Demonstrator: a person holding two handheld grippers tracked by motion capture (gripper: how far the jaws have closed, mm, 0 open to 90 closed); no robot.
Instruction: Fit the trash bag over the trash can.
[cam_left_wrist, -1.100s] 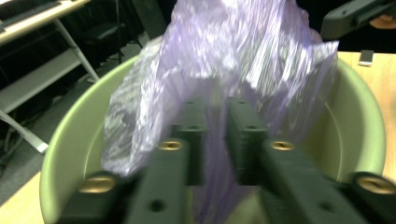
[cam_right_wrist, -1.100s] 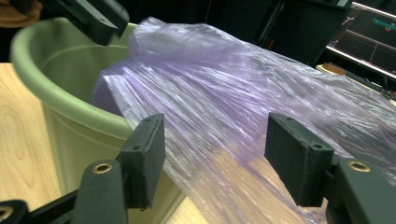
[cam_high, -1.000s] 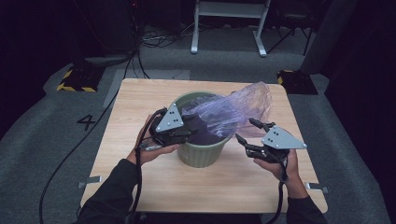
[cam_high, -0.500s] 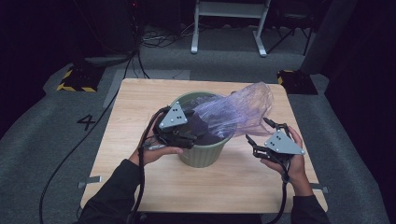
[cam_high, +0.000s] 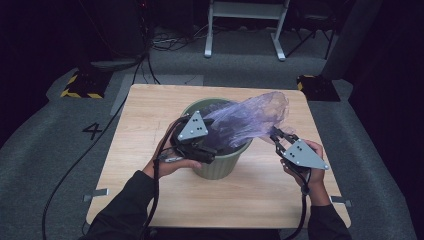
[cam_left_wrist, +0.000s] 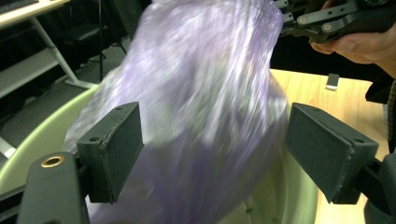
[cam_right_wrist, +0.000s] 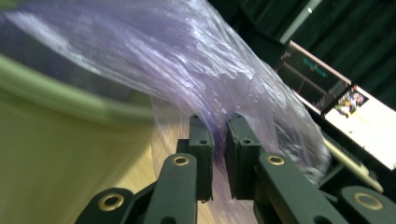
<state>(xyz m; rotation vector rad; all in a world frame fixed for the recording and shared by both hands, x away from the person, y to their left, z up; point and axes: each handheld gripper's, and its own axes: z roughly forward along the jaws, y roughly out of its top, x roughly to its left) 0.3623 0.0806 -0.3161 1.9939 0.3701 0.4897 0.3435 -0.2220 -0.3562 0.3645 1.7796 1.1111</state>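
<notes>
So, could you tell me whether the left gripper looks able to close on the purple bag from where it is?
Probably yes: the left gripper is open, and the purple bag sits between its jaws over the green bin, nothing blocking.

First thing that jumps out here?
The purple plastic bag, billowing out of the green bin at the middle of the table and stretching toward the person's right. The right gripper pinches its edge just outside the bin, while the left gripper stands open over the bin's near rim with the bag between its jaws.
</notes>
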